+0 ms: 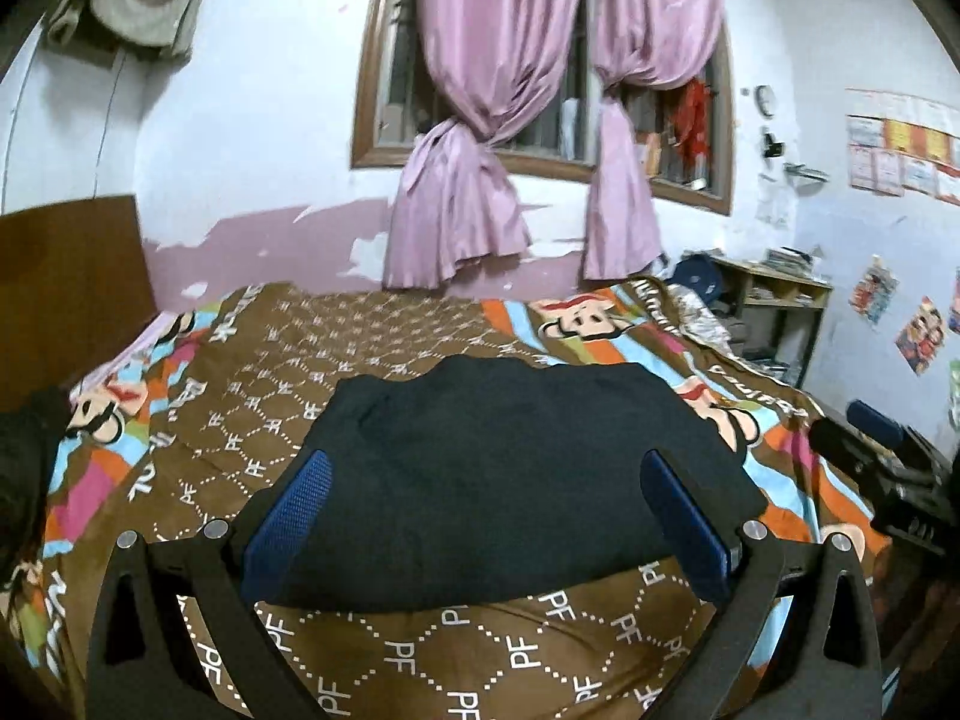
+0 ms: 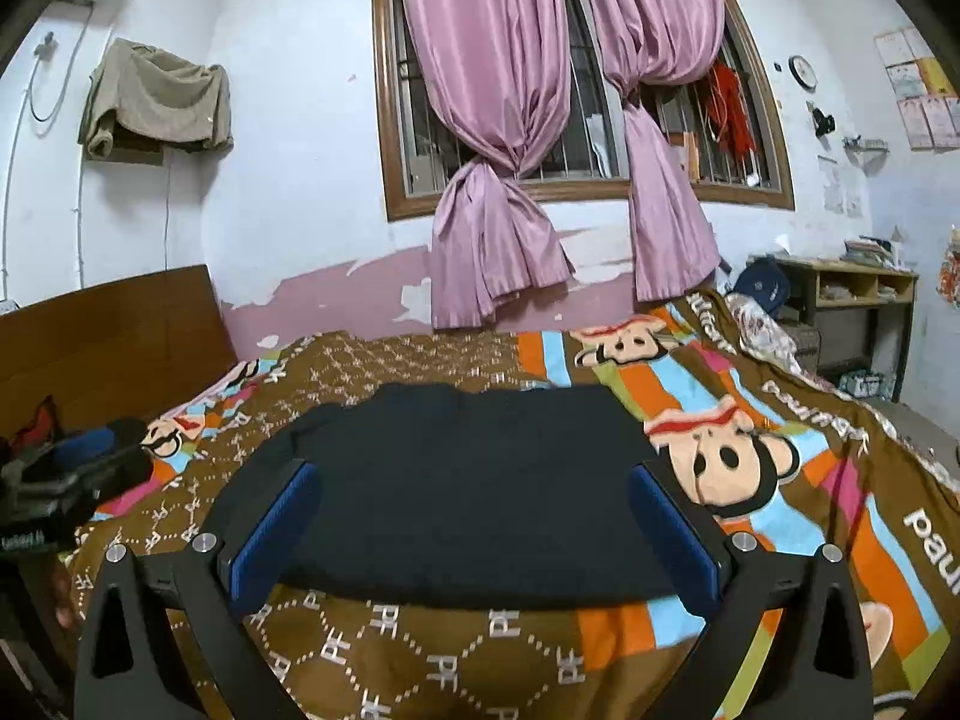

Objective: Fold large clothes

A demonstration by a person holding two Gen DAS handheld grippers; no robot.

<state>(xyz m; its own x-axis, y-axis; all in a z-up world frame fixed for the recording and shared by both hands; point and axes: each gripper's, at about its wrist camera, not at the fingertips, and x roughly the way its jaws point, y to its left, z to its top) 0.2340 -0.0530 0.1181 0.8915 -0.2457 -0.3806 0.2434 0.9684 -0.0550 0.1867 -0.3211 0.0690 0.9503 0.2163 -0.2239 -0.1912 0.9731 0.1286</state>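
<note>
A dark navy garment lies folded into a rough rectangle on the patterned brown bedspread; it also shows in the right wrist view. My left gripper is open and empty, held just above the garment's near edge, its blue pads wide apart. My right gripper is open and empty too, above the same near edge, with its blue pads spread. Each gripper shows at the side of the other's view: the right one, the left one.
The bed's wooden headboard is at the left. Pink tied curtains hang at the window behind the bed. A wooden shelf unit stands at the right wall. Dark clothes lie at the bed's left edge.
</note>
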